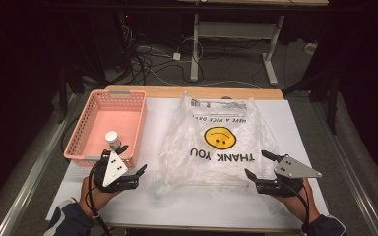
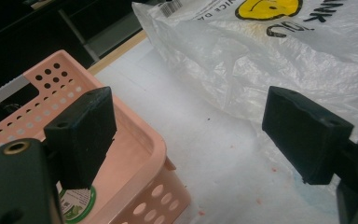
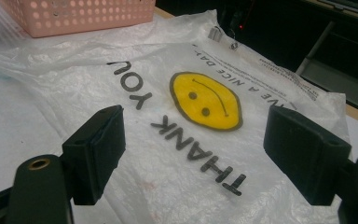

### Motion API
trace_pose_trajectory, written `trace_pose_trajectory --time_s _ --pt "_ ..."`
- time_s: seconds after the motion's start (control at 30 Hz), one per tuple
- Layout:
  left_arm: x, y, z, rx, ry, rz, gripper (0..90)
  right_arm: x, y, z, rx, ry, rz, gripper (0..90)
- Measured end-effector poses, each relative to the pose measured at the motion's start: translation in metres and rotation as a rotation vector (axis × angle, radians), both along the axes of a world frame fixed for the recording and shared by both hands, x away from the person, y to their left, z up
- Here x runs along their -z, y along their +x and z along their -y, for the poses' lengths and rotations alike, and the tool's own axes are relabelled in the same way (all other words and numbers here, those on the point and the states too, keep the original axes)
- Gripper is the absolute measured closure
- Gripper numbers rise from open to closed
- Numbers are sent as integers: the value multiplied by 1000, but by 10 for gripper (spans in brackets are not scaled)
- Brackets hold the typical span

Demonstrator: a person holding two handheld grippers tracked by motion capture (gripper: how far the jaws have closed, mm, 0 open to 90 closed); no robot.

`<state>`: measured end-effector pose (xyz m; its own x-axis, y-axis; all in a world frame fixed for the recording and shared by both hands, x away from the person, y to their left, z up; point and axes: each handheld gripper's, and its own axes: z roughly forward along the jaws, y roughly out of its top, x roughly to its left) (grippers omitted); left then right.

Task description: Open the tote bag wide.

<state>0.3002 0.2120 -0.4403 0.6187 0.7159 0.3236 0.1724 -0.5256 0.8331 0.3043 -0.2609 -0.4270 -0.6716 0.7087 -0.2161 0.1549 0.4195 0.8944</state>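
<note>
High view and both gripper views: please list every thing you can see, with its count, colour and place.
plastic bag: one, clear white with a yellow smiley face and black THANK YOU print, lying flat in the middle of the table.
basket: one, pink with holes in its walls, at the left of the table.
small container: one, white lid, green on its label, inside the basket near its front wall.
table: one, white top with a wooden far edge.
desk frame and cables: grey legs and dark cables on the floor beyond the table.
left gripper: one, black, jaws open, beside the basket's front corner.
right gripper: one, black, jaws open, at the bag's near right edge.
</note>
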Motion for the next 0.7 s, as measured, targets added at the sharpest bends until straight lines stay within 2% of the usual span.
trace_pose_trajectory --time_s 0.17,0.47,0.53,0.57,0.63,0.67,0.7 --pt "0 -1 0 0 9 -1 174 1 1 -2 -6 -7 -1 222" --pt "3 -1 2 19 40 -11 174 1 6 -3 19 -34 1 257" --pt "3 -2 1 16 34 -8 174 -1 8 -2 42 -47 10 284" --pt "3 -3 1 13 35 -4 174 -5 12 2 71 -73 33 339" --pt "3 -4 1 12 35 -3 174 -8 15 6 88 -74 48 346" --pt "3 -4 1 11 37 -3 174 -14 24 16 106 -41 38 374" --pt "3 -4 1 9 39 -1 174 -16 28 20 115 -28 39 379"
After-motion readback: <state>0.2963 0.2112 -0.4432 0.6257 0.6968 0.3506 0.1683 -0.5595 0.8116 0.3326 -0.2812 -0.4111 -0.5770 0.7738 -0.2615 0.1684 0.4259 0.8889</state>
